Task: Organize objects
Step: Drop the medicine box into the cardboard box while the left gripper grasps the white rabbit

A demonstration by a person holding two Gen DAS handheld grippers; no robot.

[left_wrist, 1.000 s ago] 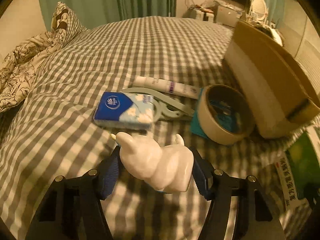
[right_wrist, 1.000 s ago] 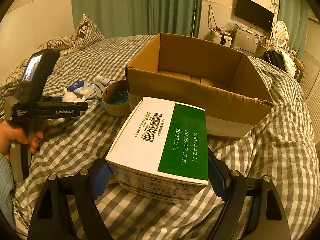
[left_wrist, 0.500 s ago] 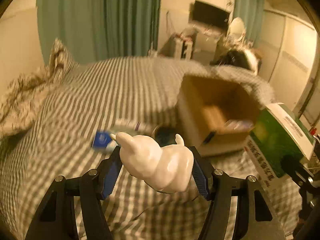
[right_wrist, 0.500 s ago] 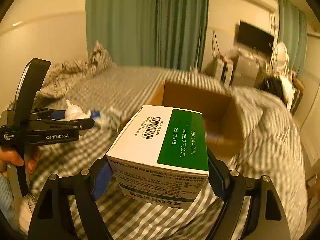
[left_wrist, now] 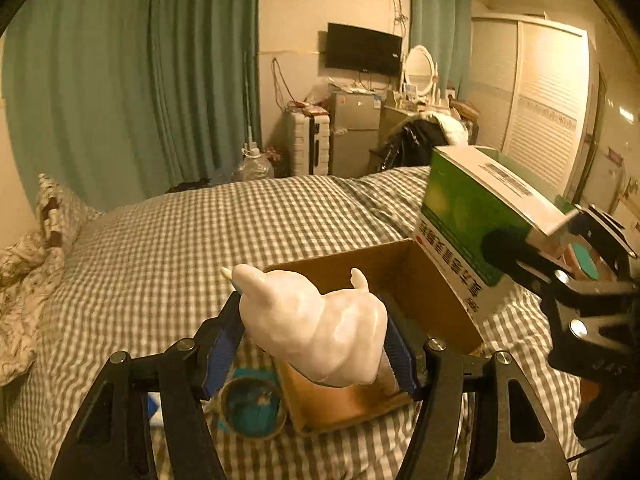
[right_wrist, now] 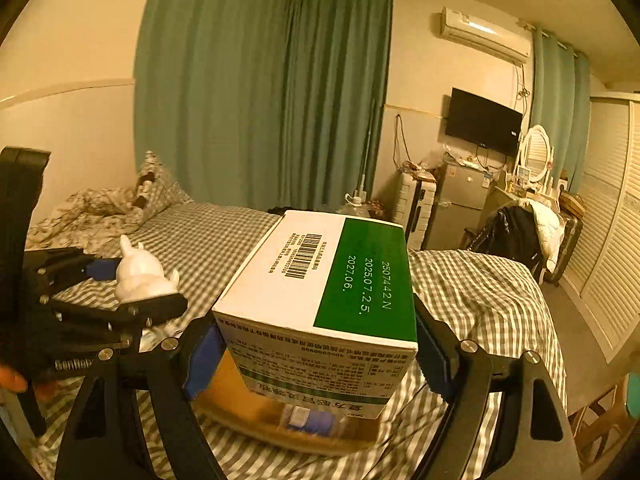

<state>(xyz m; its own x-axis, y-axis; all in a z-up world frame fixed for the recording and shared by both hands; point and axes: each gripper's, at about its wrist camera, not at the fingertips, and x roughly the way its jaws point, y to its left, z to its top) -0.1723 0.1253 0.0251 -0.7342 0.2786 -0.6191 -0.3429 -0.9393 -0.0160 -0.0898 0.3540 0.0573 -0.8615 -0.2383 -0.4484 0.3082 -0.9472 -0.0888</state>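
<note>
My left gripper (left_wrist: pixel 312 338) is shut on a white rabbit figurine (left_wrist: pixel 316 328) and holds it above the near left part of an open cardboard box (left_wrist: pixel 436 300) on the bed. My right gripper (right_wrist: pixel 316 354) is shut on a green-and-white carton (right_wrist: pixel 324 300) with a barcode, held above the same cardboard box (right_wrist: pixel 248 404). The carton (left_wrist: pixel 476 216) also shows in the left wrist view, over the box's right side. The figurine (right_wrist: pixel 140 274) and the left gripper (right_wrist: pixel 132 280) show at the left in the right wrist view.
A roll of tape (left_wrist: pixel 252 406) and a blue tissue pack (left_wrist: pixel 154 410) lie on the checked bed (left_wrist: pixel 168 256) left of the box. Pillows and a rumpled duvet (left_wrist: pixel 28 264) sit at the far left. Curtains, a TV (left_wrist: pixel 362 50), a small fridge and a wardrobe stand beyond.
Both grippers have risen from the bed with their loads and moved over the cardboard box. The figurine and the carton stay gripped.
</note>
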